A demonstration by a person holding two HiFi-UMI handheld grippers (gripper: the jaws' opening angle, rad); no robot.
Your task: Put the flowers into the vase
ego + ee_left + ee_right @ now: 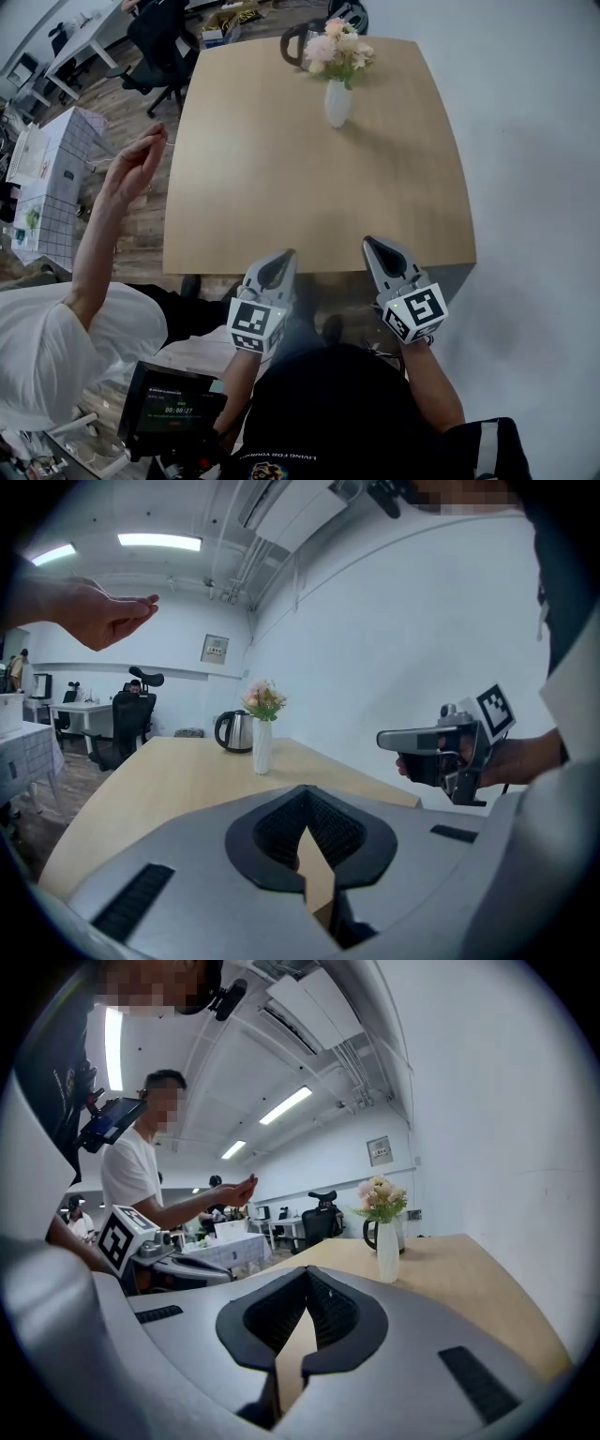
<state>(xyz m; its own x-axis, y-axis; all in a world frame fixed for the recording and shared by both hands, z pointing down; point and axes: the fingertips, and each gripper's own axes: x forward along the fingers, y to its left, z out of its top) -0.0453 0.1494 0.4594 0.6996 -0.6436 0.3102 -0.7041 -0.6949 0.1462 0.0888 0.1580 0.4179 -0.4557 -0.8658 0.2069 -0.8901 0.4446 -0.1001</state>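
Both claws are empty. Your left claw (283,255) and right claw (371,243) sit side by side at the near edge of the bench (309,187). Each has its jaws together with nothing between the pads, and each claw's own view shows only a thin slit with bench top behind it.

The flowers (337,47) are already standing in the white vase (338,103) at the far end of the bench, upright and well apart from both claws. The kettle (295,42) is just behind the vase. No loose stem shows anywhere on the bench top.

The placing looks done to me, so the step in hand is probably just clearing off and holding.
- Keep both claws low and near your edge. There's no reason to reach back toward the vase.
- Leave the jaws as they are, since there's nothing here to pick up.
- If you do want to tidy the bunch, go in with one claw only and come at the stems from above. Don't touch the vase body: it's narrow and looks tippy, and the kettle right behind leaves little room.
- Watch your left side. A bystander's hand (139,159) is raised just off the bench's left edge, so don't swing the left claw outward.
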